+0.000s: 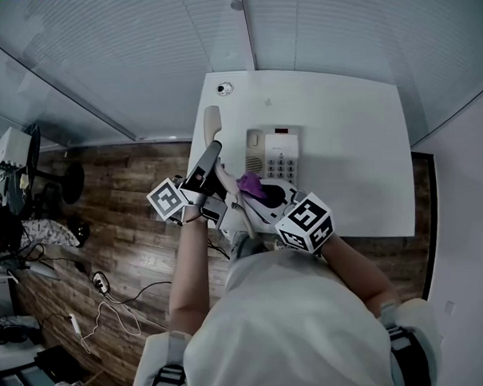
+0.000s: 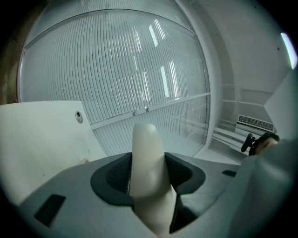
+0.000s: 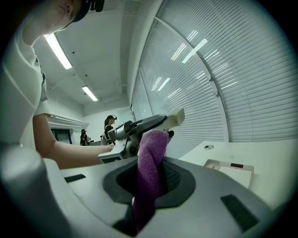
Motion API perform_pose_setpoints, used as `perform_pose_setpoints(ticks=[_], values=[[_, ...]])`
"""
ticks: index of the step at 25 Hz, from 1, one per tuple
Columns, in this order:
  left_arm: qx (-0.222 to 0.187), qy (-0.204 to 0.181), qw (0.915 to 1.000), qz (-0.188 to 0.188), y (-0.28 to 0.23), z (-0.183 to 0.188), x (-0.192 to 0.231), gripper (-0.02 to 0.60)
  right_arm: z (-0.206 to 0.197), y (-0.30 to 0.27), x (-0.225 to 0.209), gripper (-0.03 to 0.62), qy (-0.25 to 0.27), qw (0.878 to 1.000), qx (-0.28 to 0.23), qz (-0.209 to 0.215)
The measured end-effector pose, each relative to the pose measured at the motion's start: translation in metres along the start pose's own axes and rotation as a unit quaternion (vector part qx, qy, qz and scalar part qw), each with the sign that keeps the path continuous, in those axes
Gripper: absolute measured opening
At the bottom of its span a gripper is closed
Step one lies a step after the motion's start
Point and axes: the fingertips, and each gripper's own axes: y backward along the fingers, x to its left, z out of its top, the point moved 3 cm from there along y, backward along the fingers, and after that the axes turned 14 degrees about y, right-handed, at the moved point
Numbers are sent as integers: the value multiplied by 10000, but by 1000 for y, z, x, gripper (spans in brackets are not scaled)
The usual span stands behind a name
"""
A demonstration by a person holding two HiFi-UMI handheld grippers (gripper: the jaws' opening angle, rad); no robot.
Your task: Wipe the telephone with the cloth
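1. Left tool (image 1: 211, 152): clenched on the handset (image 1: 212, 121). In the left gripper view the two dark pads of the tool (image 2: 148, 173) press on both sides of the cream handset (image 2: 148, 153), which stands upright between them with its rounded end above the jaws.
2. Handset: off the telephone (image 1: 275, 155) and held in the air to the left of it, over the left part of the white tabletop (image 1: 351, 143). In the right gripper view it juts out of the left tool (image 3: 160, 122) as a pale tip (image 3: 179, 116).
3. Right tool (image 1: 261, 194): grasping the purple cloth (image 1: 251, 184). In the right gripper view the cloth (image 3: 151, 158) stands as a folded strip between the jaws of this tool (image 3: 151, 179), its top rising above them.
4. Cloth and handset: the cloth lies just right of the left tool and just near of the telephone. Its top overlaps the left tool in the right gripper view; whether it touches the handset cannot be told.
5. Telephone: flat on the tabletop near its middle, keypad up, cradle on its left side. Its corner (image 3: 233, 169) shows to the right of the cloth.
6. Tabletop: carries a round grommet (image 1: 224, 88) at its far left corner, also seen from the left tool (image 2: 79, 117).
7. Surroundings: blinds (image 1: 100, 58) behind the tabletop; a wooden floor (image 1: 131, 233) with cables (image 1: 110, 302) at the left.
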Motion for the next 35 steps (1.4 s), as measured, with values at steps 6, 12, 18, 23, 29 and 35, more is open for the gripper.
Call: perform_pose_setpoints(ticks=[6,12,18,23,29,35], values=[[-45,-31,10000,60,-5,7,3,222,-4,0,3,60,15,10000,64,25],[-33,-134,9997,191,-11,9,9,222,-10,6,4,60,217,9996,198,1],[61,-291,9987,418,-17,0,19,222,-14,17,-10,60,139,9990,261,-334],[137,-703,9925,992,-19,-8,36,222,-19,33,-32,60,49,9956,375,-861],[378,-1515,9674,1993,-17,-22,68,222,-25,62,-57,60,-136,9887,344,-1454],[608,-2108,9393,2638,-22,-34,97,222,-31,77,-71,60,-240,9834,364,-1761]])
